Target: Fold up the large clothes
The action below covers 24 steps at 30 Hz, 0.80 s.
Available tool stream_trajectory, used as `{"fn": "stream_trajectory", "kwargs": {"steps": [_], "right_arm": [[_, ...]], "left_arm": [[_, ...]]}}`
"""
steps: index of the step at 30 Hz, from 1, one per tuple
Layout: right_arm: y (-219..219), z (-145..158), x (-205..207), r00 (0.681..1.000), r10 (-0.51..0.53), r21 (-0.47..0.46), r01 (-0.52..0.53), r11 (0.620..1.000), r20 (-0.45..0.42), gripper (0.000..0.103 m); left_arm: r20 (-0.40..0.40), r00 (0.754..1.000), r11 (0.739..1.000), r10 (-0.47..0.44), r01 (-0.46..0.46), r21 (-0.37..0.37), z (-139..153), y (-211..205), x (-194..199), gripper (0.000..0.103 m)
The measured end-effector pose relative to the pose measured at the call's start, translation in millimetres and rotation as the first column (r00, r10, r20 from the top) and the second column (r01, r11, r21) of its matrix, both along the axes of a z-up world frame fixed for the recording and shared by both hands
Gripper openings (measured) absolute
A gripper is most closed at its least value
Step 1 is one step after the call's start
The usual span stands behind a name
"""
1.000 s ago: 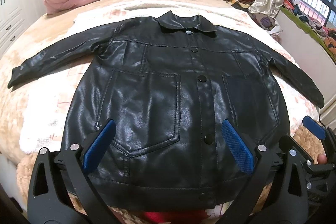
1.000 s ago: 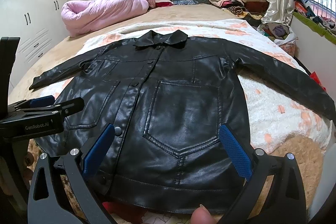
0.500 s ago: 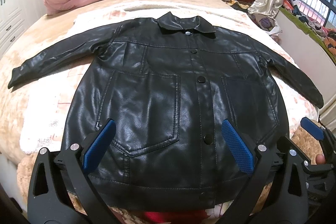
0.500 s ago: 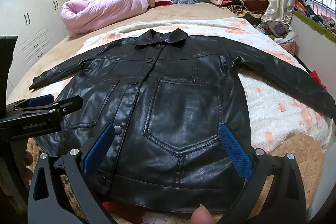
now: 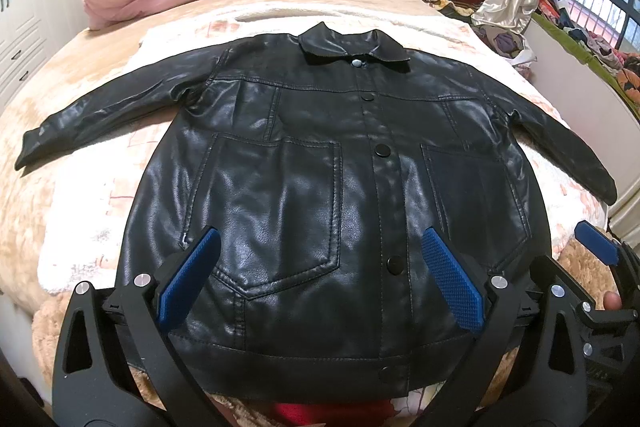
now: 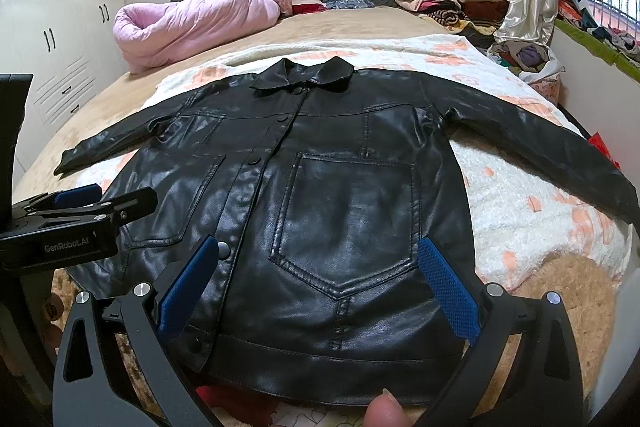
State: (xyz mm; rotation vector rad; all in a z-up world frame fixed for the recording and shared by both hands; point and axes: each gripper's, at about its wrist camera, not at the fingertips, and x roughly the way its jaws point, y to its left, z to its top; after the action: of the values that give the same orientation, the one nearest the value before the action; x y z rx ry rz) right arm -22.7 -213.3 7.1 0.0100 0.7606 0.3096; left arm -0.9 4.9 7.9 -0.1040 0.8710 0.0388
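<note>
Ahead of both claws, the black leather jacket (image 5: 320, 187) lies flat on the bed (image 5: 80, 99), front up, buttoned, both sleeves spread wide. The left claw (image 5: 320, 279) hovers over the hem with its jaws spread wide, gripping nothing; the right claw (image 6: 320, 287) does likewise beside it (a fingertip (image 6: 386, 411) shows at the lower edge of its view). Compared with half a second earlier, almost nothing has changed: the garment is undisturbed and the claws have barely shifted. Judgement: folding has not begun; a first grasp, probably on a sleeve or hem corner, remains outstanding.
</note>
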Motion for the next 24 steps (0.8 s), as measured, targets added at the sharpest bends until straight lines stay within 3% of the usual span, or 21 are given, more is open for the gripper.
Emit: {"fn": "stream_trajectory", "kwargs": {"steps": [24], "right_arm": [[-1.2, 1.1, 19.1, 1.000, -0.013, 0.013, 0.014, 1.000, -0.018, 0.099]], "left_arm": [[-0.011, 1.000, 1.000, 0.003, -0.003, 0.001, -1.7, -0.6, 11.5, 0.094]]}}
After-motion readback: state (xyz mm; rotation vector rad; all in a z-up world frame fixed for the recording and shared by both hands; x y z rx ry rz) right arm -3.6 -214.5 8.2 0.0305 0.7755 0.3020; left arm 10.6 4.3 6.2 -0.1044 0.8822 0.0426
